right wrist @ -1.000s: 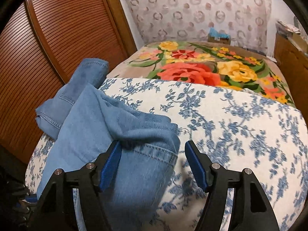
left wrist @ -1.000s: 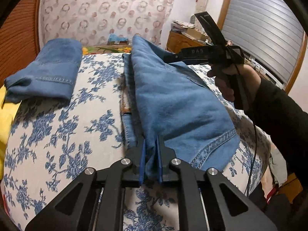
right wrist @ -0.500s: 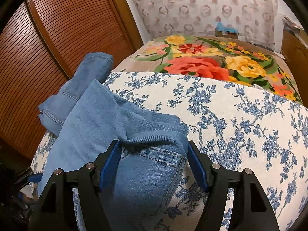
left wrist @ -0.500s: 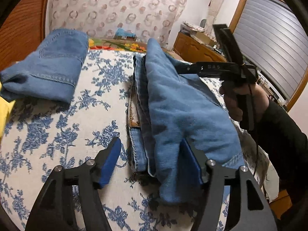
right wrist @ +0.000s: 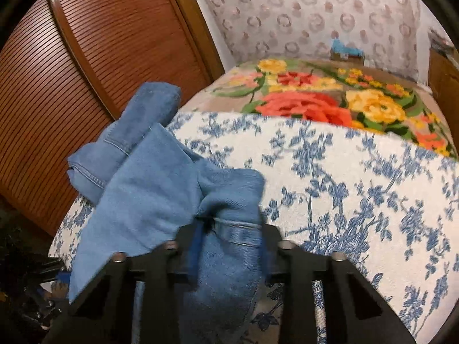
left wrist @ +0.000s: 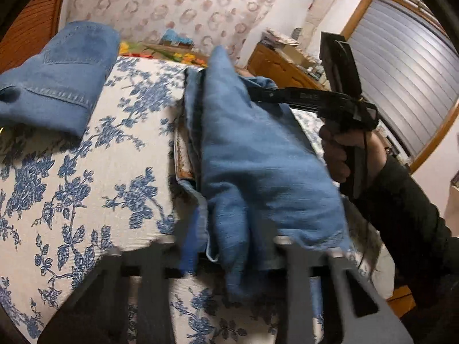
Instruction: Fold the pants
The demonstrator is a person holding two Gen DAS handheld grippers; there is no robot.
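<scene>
Light blue denim pants (left wrist: 258,157) lie folded lengthwise on the bed's blue-flowered cover (left wrist: 86,172). My left gripper (left wrist: 232,246) is at their near end, its jaws closing with a bunched fold of denim pinched between the pads. In the right wrist view the same pants (right wrist: 149,195) run off to the left. My right gripper (right wrist: 231,243) is closing on their hemmed end, and the cloth puckers between its pads. A hand (left wrist: 344,149) holds the right gripper's handle at the pants' far right side.
A second pair of jeans (left wrist: 63,74), folded, lies at the cover's far left, next to the slatted wooden door (right wrist: 86,57). A bright flower blanket (right wrist: 309,100) covers the bed beyond. A wooden dresser (left wrist: 281,66) and a shuttered window (left wrist: 401,71) stand to the right.
The left jaws opened wide, moved further onto the pants' end, then narrowed onto a thicker fold. The right jaws went from wide around the hem to pinching it.
</scene>
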